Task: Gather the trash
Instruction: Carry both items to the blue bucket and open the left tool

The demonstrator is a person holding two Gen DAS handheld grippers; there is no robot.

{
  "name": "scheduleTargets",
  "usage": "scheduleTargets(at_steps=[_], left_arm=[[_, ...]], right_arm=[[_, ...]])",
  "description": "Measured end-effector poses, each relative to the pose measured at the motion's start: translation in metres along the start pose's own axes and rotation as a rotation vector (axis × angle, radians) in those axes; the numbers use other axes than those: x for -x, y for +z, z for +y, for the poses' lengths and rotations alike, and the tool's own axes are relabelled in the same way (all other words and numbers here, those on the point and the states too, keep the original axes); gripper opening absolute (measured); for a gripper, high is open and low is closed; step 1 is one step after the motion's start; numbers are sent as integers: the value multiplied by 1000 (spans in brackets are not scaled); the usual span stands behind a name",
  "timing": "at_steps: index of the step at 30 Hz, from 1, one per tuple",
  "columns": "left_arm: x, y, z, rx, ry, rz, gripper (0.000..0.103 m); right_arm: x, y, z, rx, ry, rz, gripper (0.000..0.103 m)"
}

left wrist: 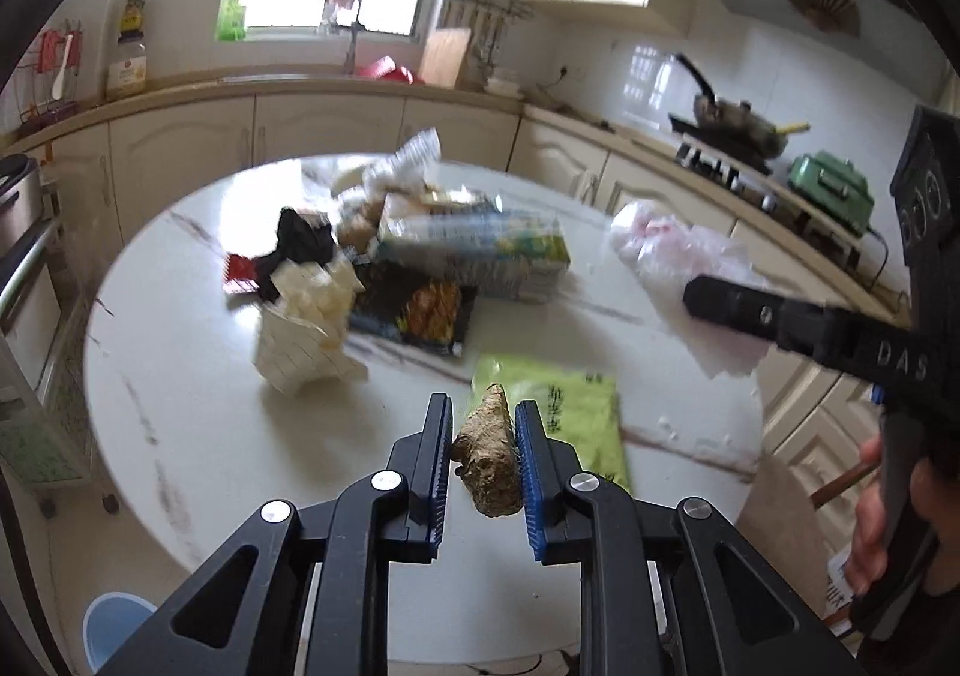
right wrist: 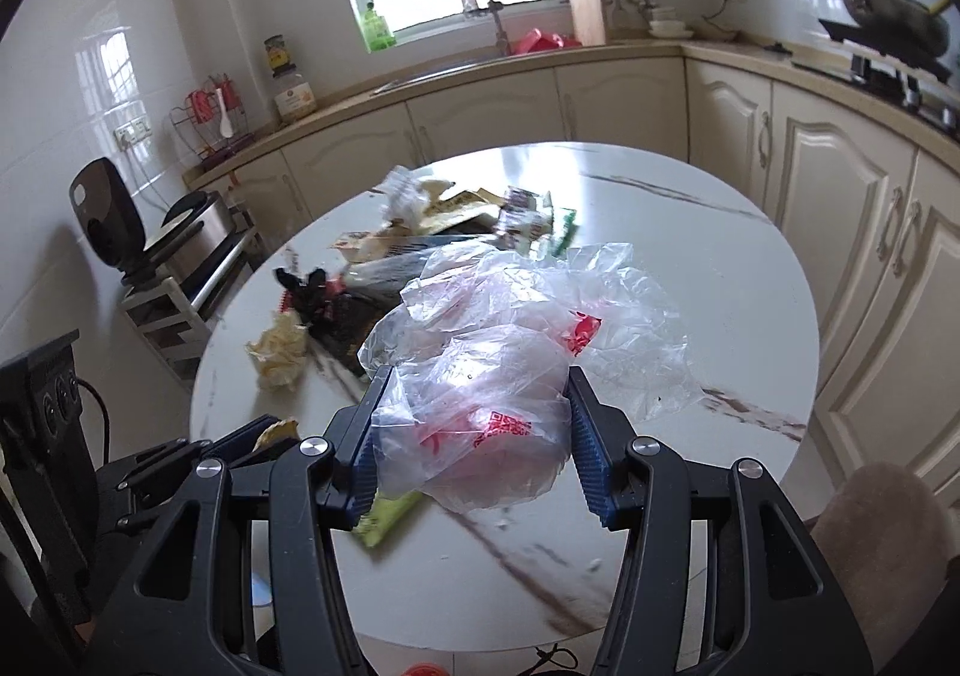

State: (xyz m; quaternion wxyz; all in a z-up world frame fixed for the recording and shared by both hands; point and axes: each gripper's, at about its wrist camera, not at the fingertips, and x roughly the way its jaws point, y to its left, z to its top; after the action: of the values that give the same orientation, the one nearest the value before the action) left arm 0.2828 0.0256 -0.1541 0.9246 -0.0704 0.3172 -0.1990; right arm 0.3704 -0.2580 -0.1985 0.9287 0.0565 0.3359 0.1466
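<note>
My left gripper point(left wrist: 482, 412) is shut on a brown knobbly root piece point(left wrist: 489, 460) and holds it above the round white marble table point(left wrist: 180, 376). My right gripper point(right wrist: 477, 379) is shut on a crumpled clear plastic bag point(right wrist: 498, 376) with red print, over the table's near side; the right gripper also shows in the left wrist view point(left wrist: 738, 304). A pile of trash lies on the table: a crumpled white paper point(left wrist: 306, 340), black wrappers point(left wrist: 414, 310), a blue-green carton point(left wrist: 480, 250) and a green packet point(left wrist: 570, 418).
Cream kitchen cabinets point(right wrist: 840, 184) run around the table, with a sink under the window point(right wrist: 450, 64) and a pan on the stove point(right wrist: 888, 22). A blue bin point(left wrist: 114, 628) stands on the floor at lower left. A metal rack point(right wrist: 180, 268) stands left of the table.
</note>
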Motion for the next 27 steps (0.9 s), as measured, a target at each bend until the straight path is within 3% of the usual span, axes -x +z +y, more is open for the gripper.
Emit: scheduleTargets(at_steps=[4,10,15,20,25,27], left_arm=[[37,1,24,48,23,-55,17],[103,-25,94,163,163,-71,17],[152,-77,178,332,333,-52,17],[174,-138,282,523,555,51,17],[156,-189,373,681,550,162,17],[140,-206,405,754,487,205,17]], right_arm=[[10,4,39,58,38,-15,51],[7,-3,127,181,162,11,51],[-21,-30,220,308,302,101,52],[-71,-65,312,423,418,232,51],[-135,-105,385,501,480,368,52],[-165,-123,407,527,469,432,52]])
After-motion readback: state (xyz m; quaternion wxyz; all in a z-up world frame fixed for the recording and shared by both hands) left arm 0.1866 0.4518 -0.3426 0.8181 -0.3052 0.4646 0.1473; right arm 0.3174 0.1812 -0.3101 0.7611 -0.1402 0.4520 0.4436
